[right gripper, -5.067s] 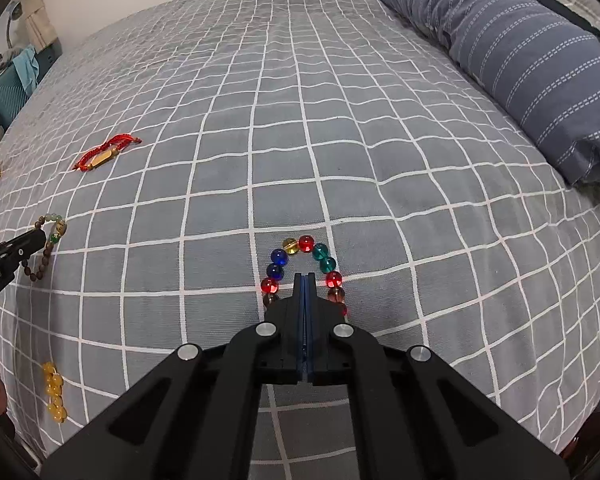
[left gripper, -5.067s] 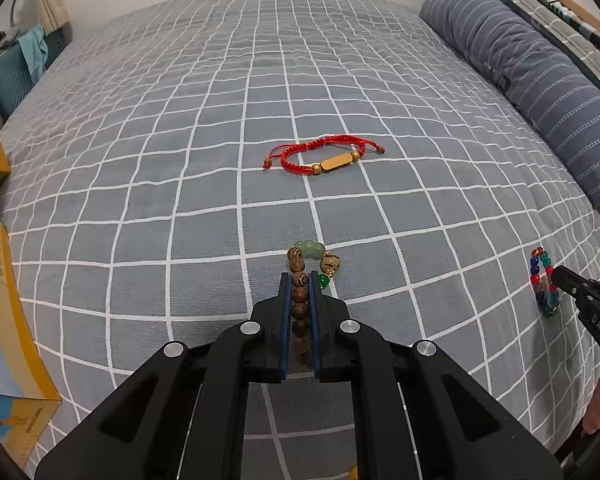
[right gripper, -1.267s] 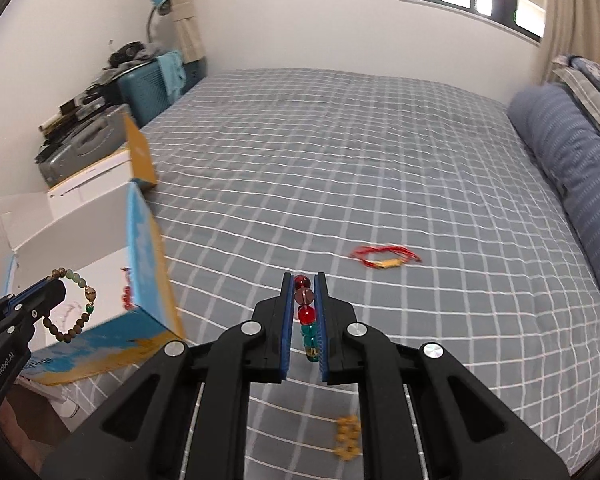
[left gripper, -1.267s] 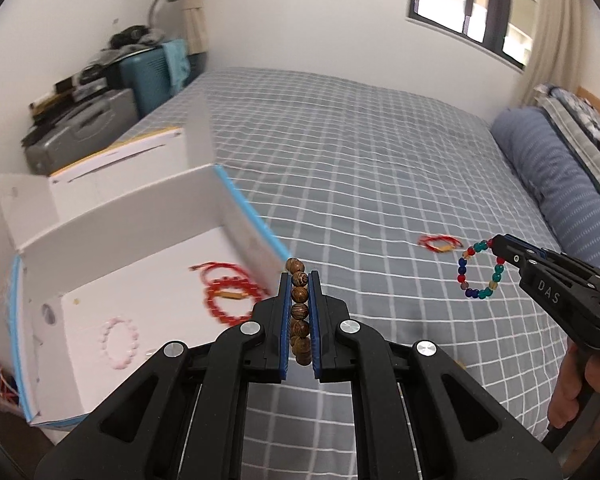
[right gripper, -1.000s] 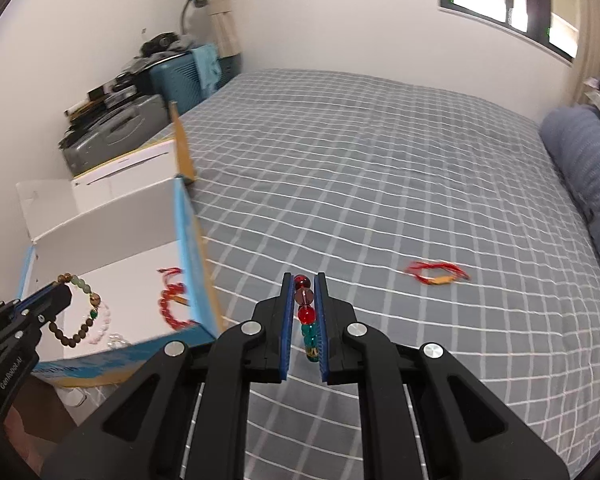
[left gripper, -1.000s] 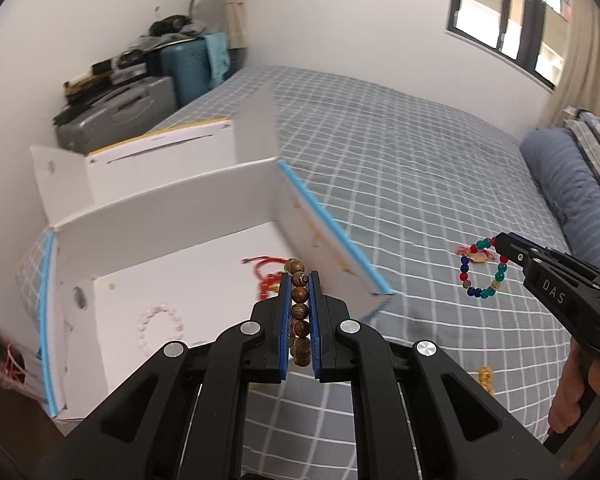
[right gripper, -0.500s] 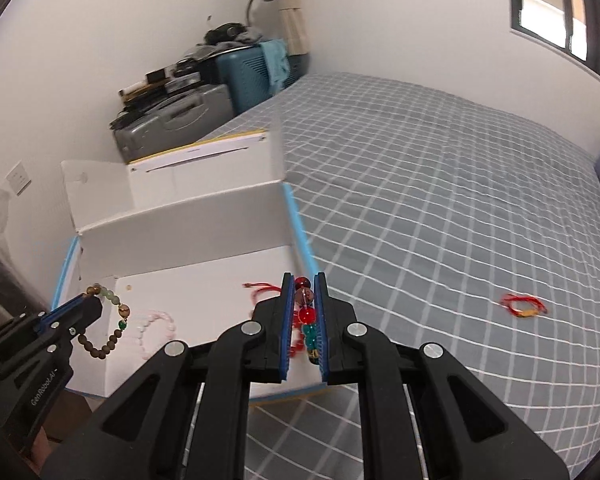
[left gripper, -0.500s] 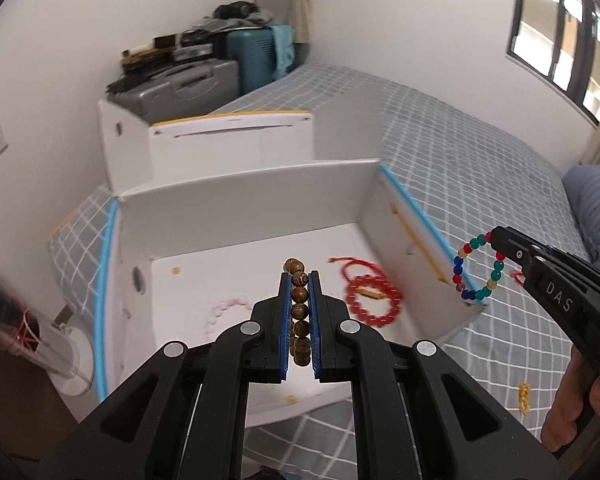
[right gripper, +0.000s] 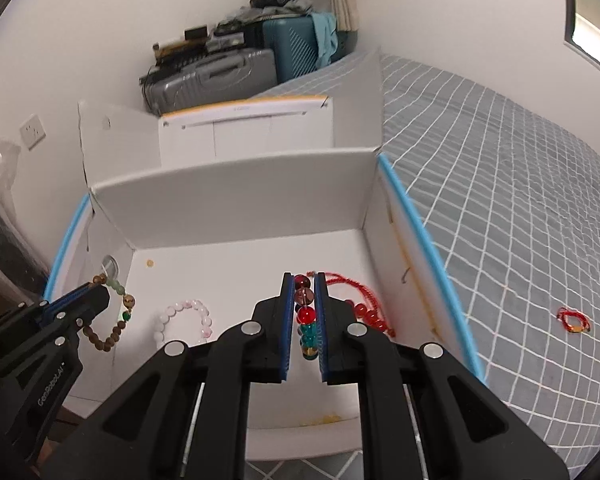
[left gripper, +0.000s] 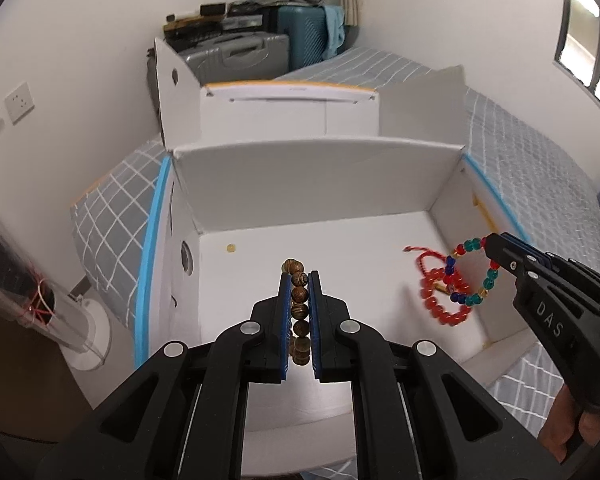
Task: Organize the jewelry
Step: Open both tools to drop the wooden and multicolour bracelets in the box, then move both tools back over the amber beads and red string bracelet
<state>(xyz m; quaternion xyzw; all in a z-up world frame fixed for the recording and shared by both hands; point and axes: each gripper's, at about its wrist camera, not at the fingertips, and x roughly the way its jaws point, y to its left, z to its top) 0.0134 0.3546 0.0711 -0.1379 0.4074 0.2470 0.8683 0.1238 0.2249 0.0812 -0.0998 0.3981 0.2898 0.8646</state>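
Jewelry lot, largest first. White box [left gripper: 316, 184]: light card on the bed [right gripper: 500, 160], receiving tray. Wooden bead bracelet [left gripper: 300, 312]: light, limp elastic loop, clamped between left gripper [left gripper: 300, 280] fingers over the box. Glass bead bracelet [right gripper: 306, 320]: slippery, chip-prone; pinched by right gripper [right gripper: 304, 280] fingers. Best gripped across the strand.

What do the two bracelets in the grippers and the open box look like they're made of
Brown bead bracelet: probably wood, matte, with visible grain stripes; it also has a few pale green beads.
Multicoloured bead bracelet: glass or clear plastic, glossy and translucent in red, teal and amber.
White box: looks like cardboard, matte, with folded flaps and blue edges.
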